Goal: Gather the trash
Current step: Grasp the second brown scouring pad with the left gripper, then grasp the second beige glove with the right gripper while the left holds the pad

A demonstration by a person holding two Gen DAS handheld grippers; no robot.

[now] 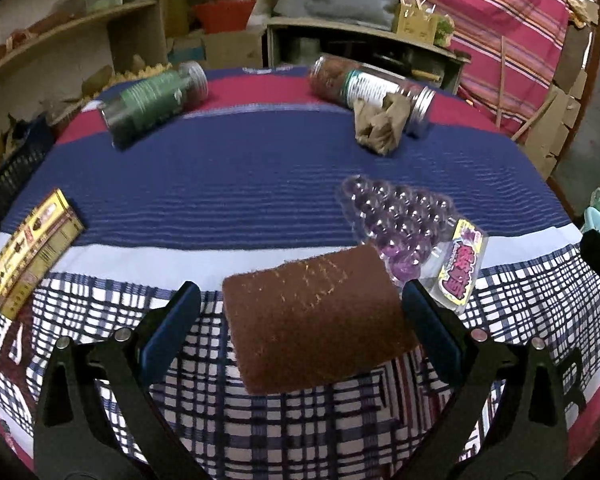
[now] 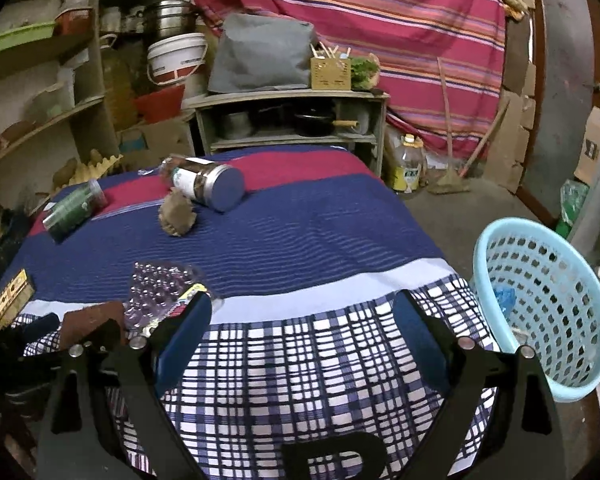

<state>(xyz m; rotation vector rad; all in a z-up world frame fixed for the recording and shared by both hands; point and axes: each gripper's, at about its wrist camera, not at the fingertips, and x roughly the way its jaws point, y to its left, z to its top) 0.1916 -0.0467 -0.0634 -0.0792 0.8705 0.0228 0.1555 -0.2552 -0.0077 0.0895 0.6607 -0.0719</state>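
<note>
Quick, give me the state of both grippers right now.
Left gripper: open, fingers either side of the brown scouring pad, not clamped on it.
Right gripper: open, holding nothing, over the tablecloth.

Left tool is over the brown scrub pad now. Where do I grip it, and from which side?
Come straight down on the brown scrub pad and pinch its two short side edges. It lies flat on the checked cloth, framed by the open left tool, long axis running away from the camera. Its right edge sits close to the purple blister pack.

Pad point(image 1: 316, 320) rough, matt, fibrous; blister tray point(image 1: 396, 216) glossy clear plastic; jar lid point(image 2: 226, 190) smooth metal; tablecloth point(image 1: 220, 184) ribbed woven cloth; basket point(image 2: 548, 304) smooth plastic.
</note>
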